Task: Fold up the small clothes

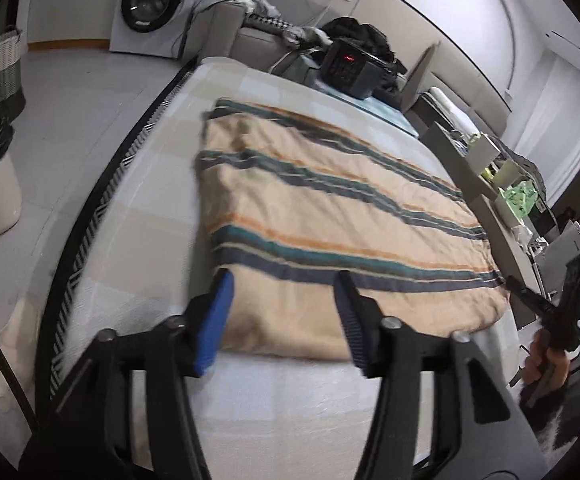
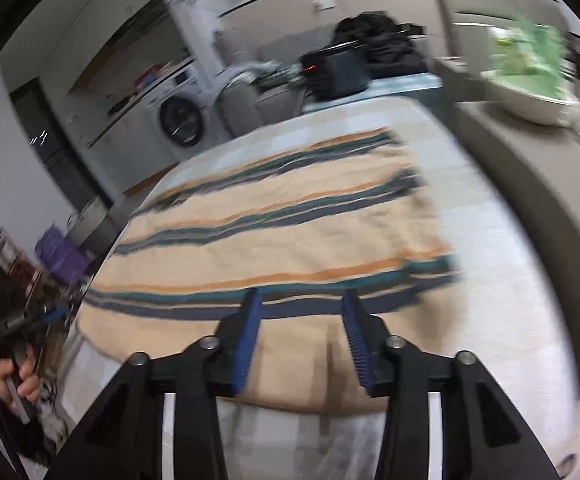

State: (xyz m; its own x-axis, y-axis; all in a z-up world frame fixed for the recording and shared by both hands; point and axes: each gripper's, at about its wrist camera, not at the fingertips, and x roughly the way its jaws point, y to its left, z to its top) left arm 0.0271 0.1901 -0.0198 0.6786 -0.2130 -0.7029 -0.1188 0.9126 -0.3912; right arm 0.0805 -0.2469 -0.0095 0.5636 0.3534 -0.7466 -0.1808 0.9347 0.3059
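I have both the left gripper (image 1: 284, 316) and right gripper (image 2: 299, 336) with jaws spread, empty, at the near hem of the soft, light beige cotton garment with teal, navy and orange stripes (image 1: 329, 216) lying flat on the checked surface (image 1: 138, 232); I'd pinch its near corners.

Peach cloth (image 1: 329, 216) striped teal, navy and orange lies on a pale checked cover (image 1: 162, 232).

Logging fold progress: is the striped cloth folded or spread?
Spread: the striped cloth lies flat across the table, no visible fold; both grippers open above its near edge.
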